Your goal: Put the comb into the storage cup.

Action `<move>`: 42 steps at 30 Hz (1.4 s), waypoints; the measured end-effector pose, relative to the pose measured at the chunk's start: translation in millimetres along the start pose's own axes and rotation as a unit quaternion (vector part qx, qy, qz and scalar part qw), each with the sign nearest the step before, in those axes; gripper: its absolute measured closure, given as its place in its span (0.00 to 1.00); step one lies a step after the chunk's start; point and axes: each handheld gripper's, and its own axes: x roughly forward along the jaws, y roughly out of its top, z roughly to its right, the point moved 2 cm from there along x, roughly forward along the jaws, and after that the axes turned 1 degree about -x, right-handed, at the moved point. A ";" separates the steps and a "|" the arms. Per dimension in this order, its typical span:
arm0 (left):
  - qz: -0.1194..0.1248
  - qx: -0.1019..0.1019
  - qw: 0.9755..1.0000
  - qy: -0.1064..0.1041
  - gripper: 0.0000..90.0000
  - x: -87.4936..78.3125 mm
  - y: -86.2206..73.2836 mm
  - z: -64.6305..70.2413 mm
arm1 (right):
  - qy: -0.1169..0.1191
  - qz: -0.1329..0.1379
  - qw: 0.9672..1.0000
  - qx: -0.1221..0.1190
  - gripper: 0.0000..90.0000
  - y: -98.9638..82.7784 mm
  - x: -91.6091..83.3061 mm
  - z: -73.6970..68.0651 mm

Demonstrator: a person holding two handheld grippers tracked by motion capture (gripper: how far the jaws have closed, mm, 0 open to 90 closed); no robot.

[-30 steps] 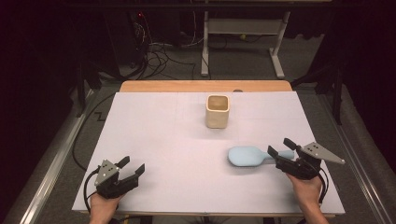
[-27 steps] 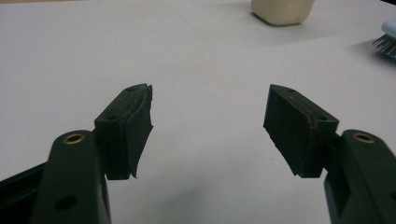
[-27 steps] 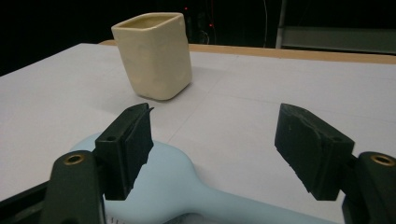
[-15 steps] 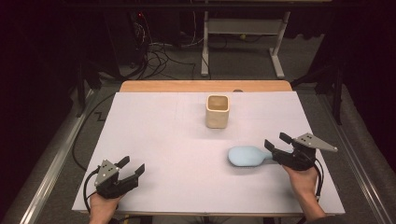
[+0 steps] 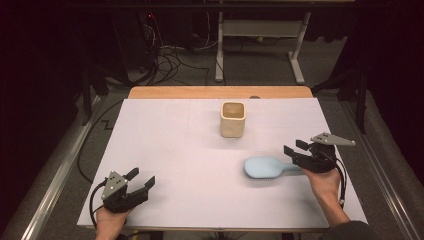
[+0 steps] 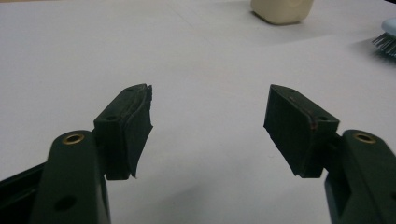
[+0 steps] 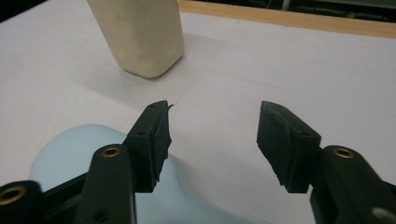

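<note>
A pale blue hairbrush (image 5: pixel 267 167) lies on the white table, its handle pointing right toward my right gripper (image 5: pixel 295 148). Seen from the right gripper view, the brush (image 7: pixel 70 154) passes low under the left jaw, and my right gripper (image 7: pixel 212 126) stands open with only bare table between the pads; its jaws have just been closing. A cream square cup (image 5: pixel 233 119) stands upright at the far middle, and shows as the cup (image 7: pixel 140 32) beyond the right jaws. My left gripper (image 5: pixel 141 177) rests open at the near left with nothing in it (image 6: pixel 208 112).
A white sheet (image 5: pixel 165 140) covers the table, with a wooden strip (image 5: pixel 220 92) along its far edge. In the left gripper view the cup (image 6: pixel 282 9) and the brush's bristles (image 6: pixel 385 42) show far off at the upper right. Cables and a desk frame stand beyond.
My right gripper has moved a little farther from the person, above the brush handle, and its jaws have narrowed. The brush, the cup and the left gripper have kept still.
</note>
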 end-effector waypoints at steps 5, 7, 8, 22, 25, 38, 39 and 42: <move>0.000 0.000 1.000 -0.001 0.36 -0.4 0.2 0.1 | 0.000 -0.052 0.999 -0.004 0.61 9.7 5.7 6.2; 0.003 0.000 1.000 -0.002 0.36 -1.6 0.5 0.3 | -0.004 -0.067 0.998 -0.010 0.64 12.8 7.6 7.7; 0.003 0.000 1.000 -0.002 0.36 -1.6 0.5 0.3 | -0.005 -0.073 0.997 -0.011 0.66 13.9 8.3 8.0; -0.003 -0.006 1.000 -0.002 0.36 -1.2 -0.4 -0.9 | -0.010 -0.177 0.984 -0.033 0.90 27.2 25.0 13.1; -0.002 -0.004 1.000 -0.001 0.37 -1.6 -0.3 -0.7 | -0.007 -0.202 0.979 -0.033 0.95 27.8 28.4 15.8; 0.002 -0.013 1.000 0.003 0.37 -2.9 0.0 -2.8 | -0.017 -0.278 0.959 -0.044 1.00 18.2 36.4 21.8; 0.001 -0.011 1.000 0.002 0.37 -2.5 -0.1 -2.5 | -0.018 -0.285 0.957 -0.044 1.00 16.7 38.1 22.9; 0.000 -0.010 1.000 0.001 0.37 -2.2 -0.4 -2.0 | -0.020 -0.289 0.956 -0.044 1.00 15.5 39.2 23.5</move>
